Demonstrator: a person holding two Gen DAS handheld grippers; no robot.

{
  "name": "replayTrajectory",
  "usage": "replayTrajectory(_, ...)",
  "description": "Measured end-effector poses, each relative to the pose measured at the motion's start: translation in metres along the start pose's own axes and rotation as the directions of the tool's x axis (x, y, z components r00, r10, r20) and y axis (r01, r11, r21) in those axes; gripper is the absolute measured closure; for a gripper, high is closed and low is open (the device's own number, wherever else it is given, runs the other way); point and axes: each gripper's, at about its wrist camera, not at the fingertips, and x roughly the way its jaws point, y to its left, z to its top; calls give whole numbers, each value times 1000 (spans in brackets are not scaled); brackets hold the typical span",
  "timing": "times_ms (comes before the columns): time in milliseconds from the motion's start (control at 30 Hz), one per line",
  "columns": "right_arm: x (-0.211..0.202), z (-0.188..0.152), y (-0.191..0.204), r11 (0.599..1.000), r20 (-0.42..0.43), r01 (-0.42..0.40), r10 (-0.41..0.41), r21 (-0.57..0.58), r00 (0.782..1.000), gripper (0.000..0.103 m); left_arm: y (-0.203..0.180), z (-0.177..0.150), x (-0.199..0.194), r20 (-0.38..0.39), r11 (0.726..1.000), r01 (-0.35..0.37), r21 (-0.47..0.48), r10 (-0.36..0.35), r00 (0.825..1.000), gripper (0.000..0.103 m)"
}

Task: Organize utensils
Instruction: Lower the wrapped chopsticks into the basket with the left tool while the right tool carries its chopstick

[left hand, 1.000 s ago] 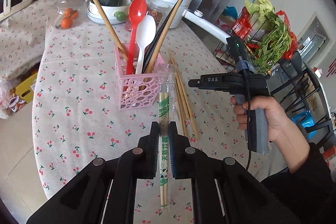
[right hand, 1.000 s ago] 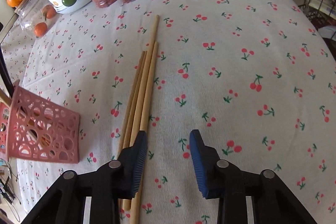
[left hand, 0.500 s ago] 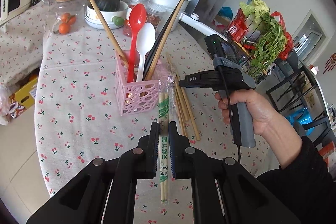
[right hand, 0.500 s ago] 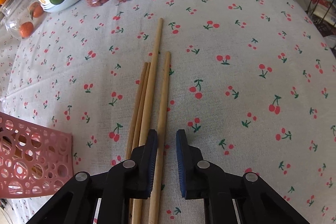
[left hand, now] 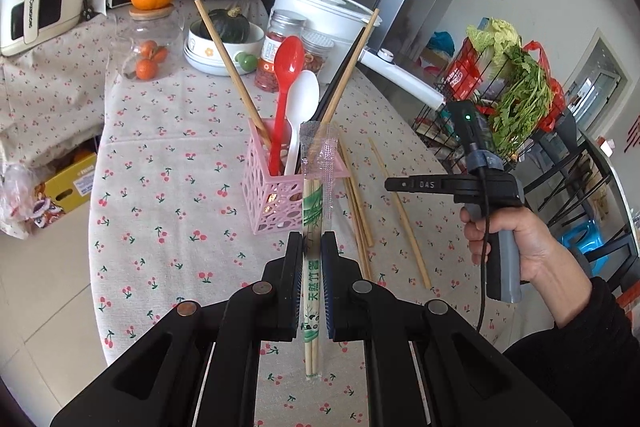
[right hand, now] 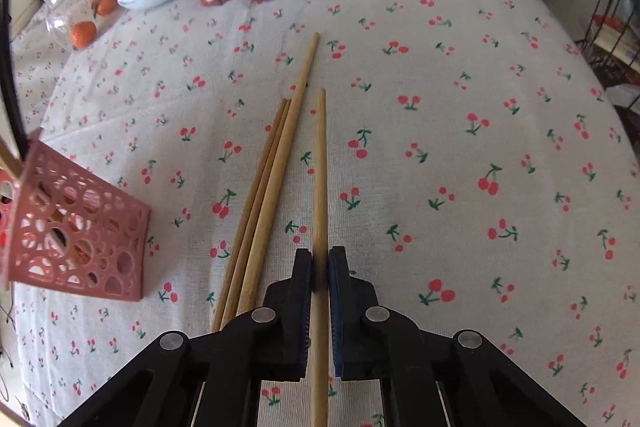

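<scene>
Left hand-held gripper clamped on wrapped chopsticks above the desk, near pink holder, right hand-held gripper just closed on one chopstick, three more lying beside it

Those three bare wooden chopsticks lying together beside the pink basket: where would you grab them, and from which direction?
Grip the three bare wooden chopsticks near their close ends, where they bunch tightly; farther away they fan apart. Come from above, fingers straddling the bundle across its width, since they lie flat on the cherry-print tablecloth. Approach from the side away from the pink perforated basket, which leaves more room.
</scene>
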Motion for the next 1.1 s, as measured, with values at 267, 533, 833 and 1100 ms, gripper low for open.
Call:
replayTrajectory(267, -106, -28, 0, 994, 277, -105, 108, -26, 955, 98, -18, 17, -38, 177, 1000, -14, 9, 12, 984, 94)
replayTrajectory(533, -160, -39, 10, 987, 466, -154, 158, -46, 870, 98, -45, 41, -76, 402, 997, -59, 42, 37, 915, 94)
replayTrajectory(833, -164, -35, 11, 986, 528, -162, 158, -38, 835, 98, -50, 52, -77, 562, 991, -120, 65, 63, 825, 94)
replayTrajectory(1100, -151, -25, 24, 985, 530, -148, 171, -85, 830, 98, -31, 63, -35, 532, 979, -196, 52, 139, 835, 94)
